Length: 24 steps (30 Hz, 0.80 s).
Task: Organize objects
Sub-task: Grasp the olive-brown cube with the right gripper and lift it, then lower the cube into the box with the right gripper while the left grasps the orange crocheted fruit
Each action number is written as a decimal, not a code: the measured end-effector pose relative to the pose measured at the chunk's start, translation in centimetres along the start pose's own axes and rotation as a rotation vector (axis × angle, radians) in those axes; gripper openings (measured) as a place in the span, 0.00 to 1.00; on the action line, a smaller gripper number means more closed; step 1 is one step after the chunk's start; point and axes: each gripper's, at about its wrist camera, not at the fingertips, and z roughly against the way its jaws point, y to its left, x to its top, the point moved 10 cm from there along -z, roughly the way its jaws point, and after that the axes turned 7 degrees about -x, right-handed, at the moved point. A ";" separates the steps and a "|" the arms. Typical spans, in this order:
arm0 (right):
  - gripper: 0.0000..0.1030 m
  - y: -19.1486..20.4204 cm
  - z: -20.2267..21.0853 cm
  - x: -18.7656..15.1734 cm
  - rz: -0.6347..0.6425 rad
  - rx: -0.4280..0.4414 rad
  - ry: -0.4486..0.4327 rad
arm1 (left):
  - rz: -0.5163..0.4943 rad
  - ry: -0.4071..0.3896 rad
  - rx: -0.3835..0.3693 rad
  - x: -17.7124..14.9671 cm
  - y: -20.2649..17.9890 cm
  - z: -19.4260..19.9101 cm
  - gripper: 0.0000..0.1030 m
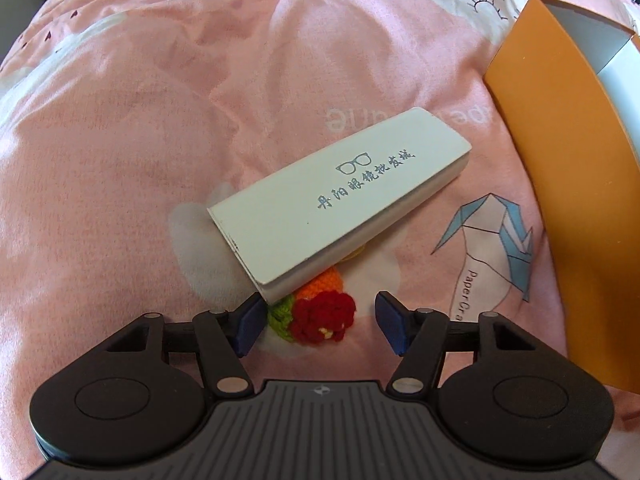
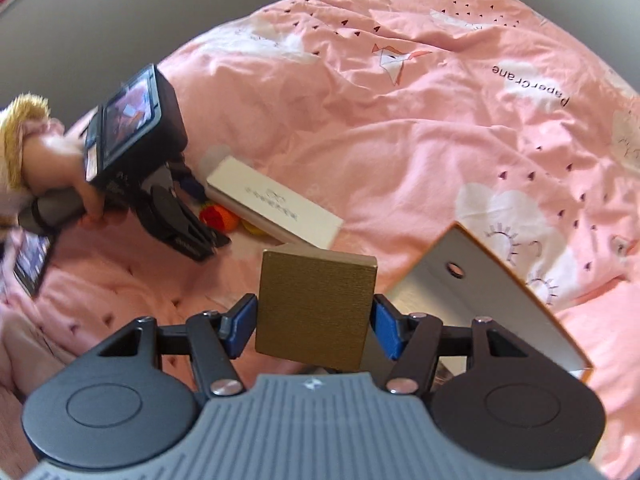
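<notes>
R gripper is pinching a flat gold box w/ brushed texture, blue pads pressing both sides. L gripper is hanging spread, nothing clamped, over knitted red/green/orange yarn fruit. A smooth white oblong glasses case is lying partly on the yarn, running toward 2 o'clock. An orange cardboard box, white inside, is sitting at 3 o'clock on the wrinkled pink quilt; contents can't tell.

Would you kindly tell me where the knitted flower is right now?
In the left wrist view, the knitted flower lies on the pink quilt between the left claw's fingers, partly under the white glasses case.
</notes>
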 end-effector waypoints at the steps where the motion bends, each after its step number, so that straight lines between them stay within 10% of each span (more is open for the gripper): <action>1: 0.61 -0.3 0.1 -0.6 0.030 -0.019 0.014 | -0.019 -0.001 0.025 0.0 0.0 -0.2 0.60; 10: 0.61 -5.0 -0.7 -8.5 0.298 -0.125 0.207 | -0.100 -0.005 0.078 -0.7 -0.6 -0.1 0.48; 24: 0.61 -8.4 -7.1 -14.2 0.693 -0.100 0.425 | -0.135 -0.093 -0.094 -1.3 -6.3 7.4 0.47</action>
